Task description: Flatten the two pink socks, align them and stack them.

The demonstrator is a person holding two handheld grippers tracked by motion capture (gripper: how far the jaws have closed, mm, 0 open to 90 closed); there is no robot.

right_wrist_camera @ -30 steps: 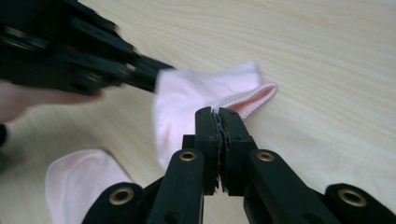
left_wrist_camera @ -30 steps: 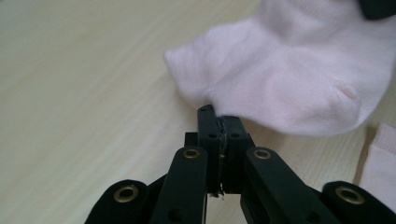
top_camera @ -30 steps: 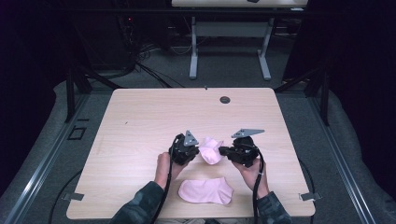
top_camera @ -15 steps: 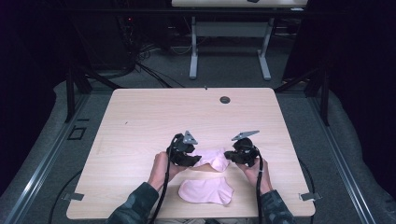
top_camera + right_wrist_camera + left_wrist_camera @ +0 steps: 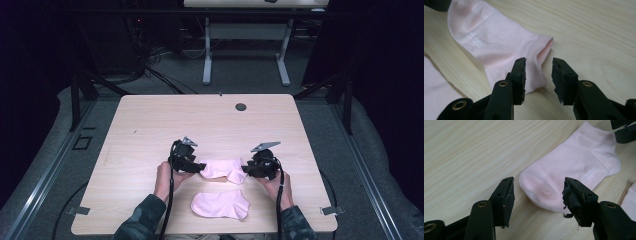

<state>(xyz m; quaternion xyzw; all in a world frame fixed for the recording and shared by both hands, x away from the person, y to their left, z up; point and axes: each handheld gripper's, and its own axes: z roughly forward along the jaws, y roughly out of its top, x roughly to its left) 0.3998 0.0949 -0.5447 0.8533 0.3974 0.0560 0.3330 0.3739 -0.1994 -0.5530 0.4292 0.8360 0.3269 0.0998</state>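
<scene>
Both pairs of jaws stand spread and have just been opening, neither pinching anything. In the high view the left gripper and the right gripper sit at opposite ends of the far pink sock, which lies flat on the desk. The near pink sock lies just in front of it, closer to the person, whose hands come in from the bottom edge. A small dark round disc sits well apart near the desk's far edge.

In the left gripper view the jaws are apart on either side of the sock's rounded toe end; the cloth lies between them, pads clear of it.

In the right gripper view the narrower gap between the jaws frames the sock's open cuff, with the fabric resting on the wood.
</scene>
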